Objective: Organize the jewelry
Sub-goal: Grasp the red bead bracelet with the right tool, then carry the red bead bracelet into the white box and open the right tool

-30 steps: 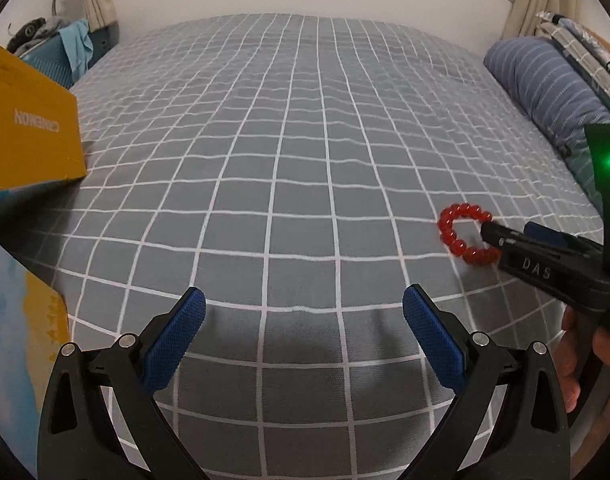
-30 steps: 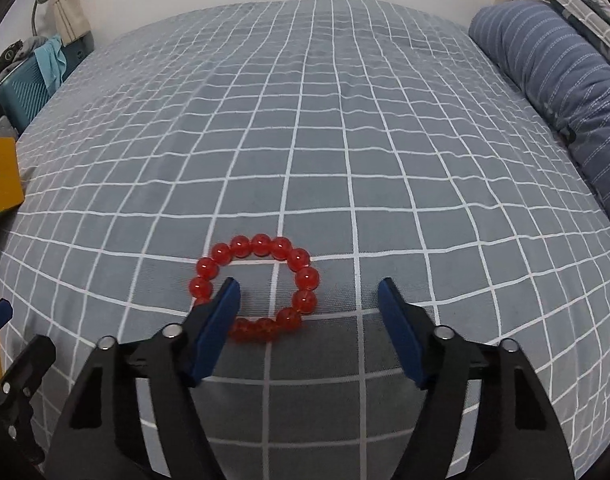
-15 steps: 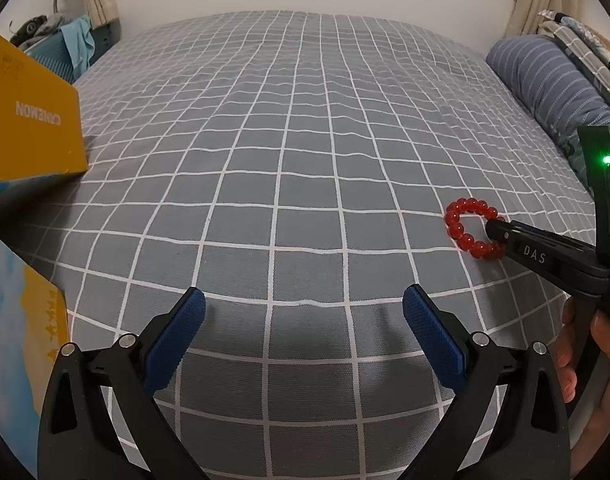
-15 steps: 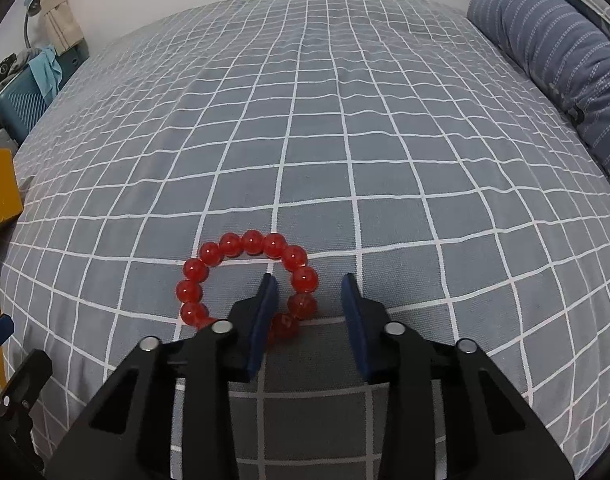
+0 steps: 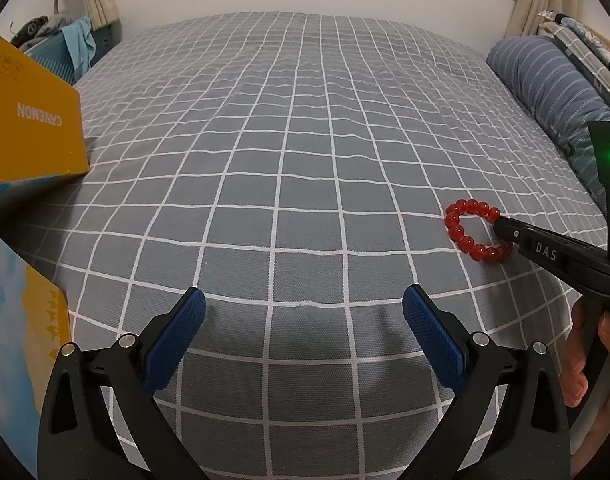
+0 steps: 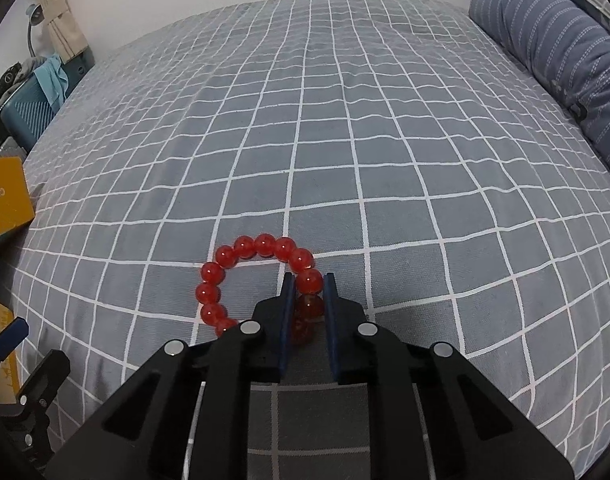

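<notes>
A red bead bracelet [image 6: 245, 248] lies on the grey checked bedsheet [image 6: 345, 140]. In the right wrist view my right gripper [image 6: 309, 280] is closing on its right side, with one bead pinched between the blue pads and the rest of the ring resting on the sheet. The left wrist view shows the bracelet [image 5: 457, 232] at mid right, with the right gripper [image 5: 501, 226] at its near-right edge, held by a hand [image 5: 585, 360]. My left gripper [image 5: 303, 294] hovers open over bare sheet, well left of the bracelet, holding nothing.
A yellow box [image 5: 33, 120] sits at the bed's left edge, also seen as the yellow box [image 6: 5, 196]. A blue and yellow card [image 5: 25, 320] lies nearer on the left. A striped blue pillow [image 6: 557, 48] lines the right side.
The right gripper's jaws went from wide open astride the bracelet's near side to closed on a bead on its right side. The left gripper stayed open and still.
</notes>
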`<state>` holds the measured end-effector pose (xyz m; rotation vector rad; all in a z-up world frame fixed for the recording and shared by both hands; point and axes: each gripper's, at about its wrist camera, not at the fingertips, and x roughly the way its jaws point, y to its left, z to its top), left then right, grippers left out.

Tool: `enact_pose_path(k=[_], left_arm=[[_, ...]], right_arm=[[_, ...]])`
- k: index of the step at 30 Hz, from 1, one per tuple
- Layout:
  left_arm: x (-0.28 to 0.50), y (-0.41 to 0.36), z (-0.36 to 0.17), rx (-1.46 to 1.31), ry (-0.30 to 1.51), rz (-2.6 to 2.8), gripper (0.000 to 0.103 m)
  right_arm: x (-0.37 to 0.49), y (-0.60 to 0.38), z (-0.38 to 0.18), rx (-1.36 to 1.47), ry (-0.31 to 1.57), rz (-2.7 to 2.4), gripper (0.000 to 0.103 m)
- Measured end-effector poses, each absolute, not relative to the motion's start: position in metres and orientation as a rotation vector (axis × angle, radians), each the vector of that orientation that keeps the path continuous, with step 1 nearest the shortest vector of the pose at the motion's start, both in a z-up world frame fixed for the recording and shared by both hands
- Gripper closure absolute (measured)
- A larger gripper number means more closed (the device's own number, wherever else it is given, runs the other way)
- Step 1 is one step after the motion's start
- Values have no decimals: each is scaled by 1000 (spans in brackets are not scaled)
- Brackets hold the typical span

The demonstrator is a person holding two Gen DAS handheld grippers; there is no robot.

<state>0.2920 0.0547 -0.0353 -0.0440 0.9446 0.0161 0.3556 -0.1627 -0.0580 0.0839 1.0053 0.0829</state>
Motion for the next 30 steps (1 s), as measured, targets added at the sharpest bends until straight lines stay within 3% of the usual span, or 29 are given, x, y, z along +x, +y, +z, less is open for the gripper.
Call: enact_pose_path(k=[30], left_arm=[[249,62,28,-72,874,14,6]], right_arm=[[310,-139,16,47,904,111,90]])
